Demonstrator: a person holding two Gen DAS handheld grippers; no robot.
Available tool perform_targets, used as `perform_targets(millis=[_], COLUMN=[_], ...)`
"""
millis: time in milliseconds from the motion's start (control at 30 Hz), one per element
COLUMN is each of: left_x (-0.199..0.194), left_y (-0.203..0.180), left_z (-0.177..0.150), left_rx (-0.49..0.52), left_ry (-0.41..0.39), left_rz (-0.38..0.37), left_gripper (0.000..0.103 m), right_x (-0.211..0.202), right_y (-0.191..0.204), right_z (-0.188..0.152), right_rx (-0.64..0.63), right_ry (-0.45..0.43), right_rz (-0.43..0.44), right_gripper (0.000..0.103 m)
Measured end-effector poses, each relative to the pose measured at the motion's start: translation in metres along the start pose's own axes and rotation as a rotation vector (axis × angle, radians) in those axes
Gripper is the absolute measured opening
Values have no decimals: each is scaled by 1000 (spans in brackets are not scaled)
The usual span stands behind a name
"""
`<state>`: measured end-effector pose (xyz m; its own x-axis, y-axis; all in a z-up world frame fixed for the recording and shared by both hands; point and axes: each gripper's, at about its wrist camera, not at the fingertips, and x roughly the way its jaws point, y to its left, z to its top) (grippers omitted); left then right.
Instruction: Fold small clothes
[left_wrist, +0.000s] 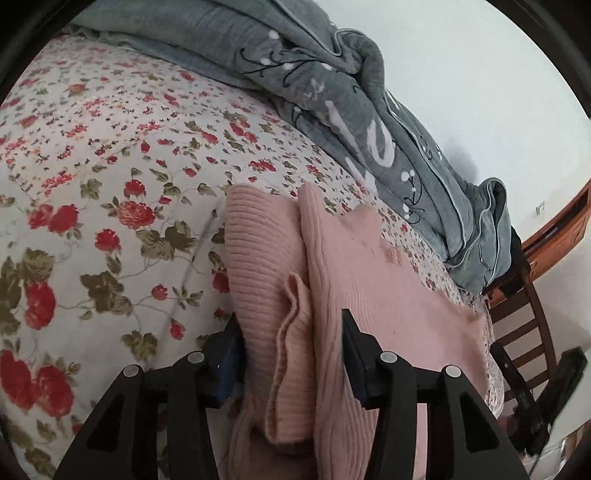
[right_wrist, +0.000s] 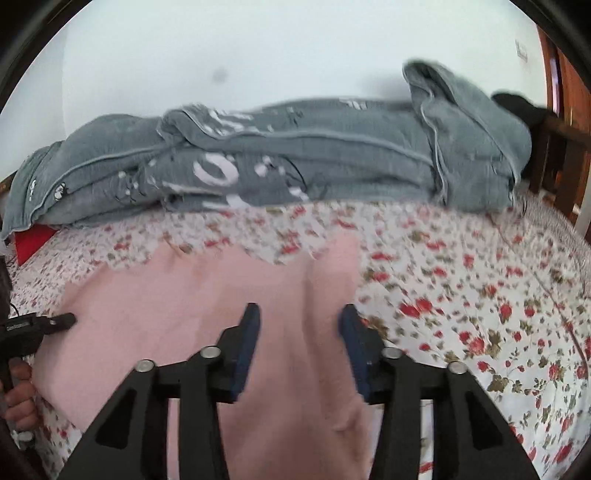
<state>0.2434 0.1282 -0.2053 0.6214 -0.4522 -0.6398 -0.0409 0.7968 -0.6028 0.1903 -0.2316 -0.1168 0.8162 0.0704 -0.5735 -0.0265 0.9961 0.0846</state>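
- Left gripper (left_wrist: 291, 354): clamped on bunched folds of pink ribbed knit garment (left_wrist: 266, 258).
- Right gripper (right_wrist: 300, 343): fingers spread around pink fabric; grip apparently loose, view blurred.
- Garment location: floral bedsheet (left_wrist: 92, 177), grey blanket (right_wrist: 295, 162) at 12 o'clock.

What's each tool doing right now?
Left tool: jaws apart, bunched pink knit between them; grip cannot be told.
Right tool: jaws apart over the knit, open.
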Motion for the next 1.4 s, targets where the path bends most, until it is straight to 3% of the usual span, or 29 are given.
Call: perform_targets(millis=[200, 300, 433, 500, 667, 1000, 1200, 1400], left_x=[0, -1, -3, -3, -3, 1, -2, -4], left_y=[-5, -2, 0, -1, -2, -6, -1, -1], left_z=[0, 1, 1, 0, -1, 0, -4, -8], left_rx=[23, 13, 11, 20, 15, 23, 32, 69], left_ry=[6, 15, 17, 16, 15, 6, 41, 89], left_rz=[9, -6, -18, -12, -2, 12, -23, -45], left_gripper=[47, 47, 47, 47, 48, 51, 50, 49], right_x=[0, 25, 63, 56, 51, 9, 1, 4], right_y=[55, 77, 95, 104, 108, 111, 102, 111], right_z=[11, 2, -33, -41, -40, -73, -89, -93], right_rx=[-87, -83, -122, -164, -181, -254, -225, -241], right_ry=[-50, 50, 198, 146, 201, 171, 126, 95], right_rz=[58, 132, 95, 60, 25, -24, -2, -44], right_gripper=[48, 47, 48, 47, 47, 47, 47, 47])
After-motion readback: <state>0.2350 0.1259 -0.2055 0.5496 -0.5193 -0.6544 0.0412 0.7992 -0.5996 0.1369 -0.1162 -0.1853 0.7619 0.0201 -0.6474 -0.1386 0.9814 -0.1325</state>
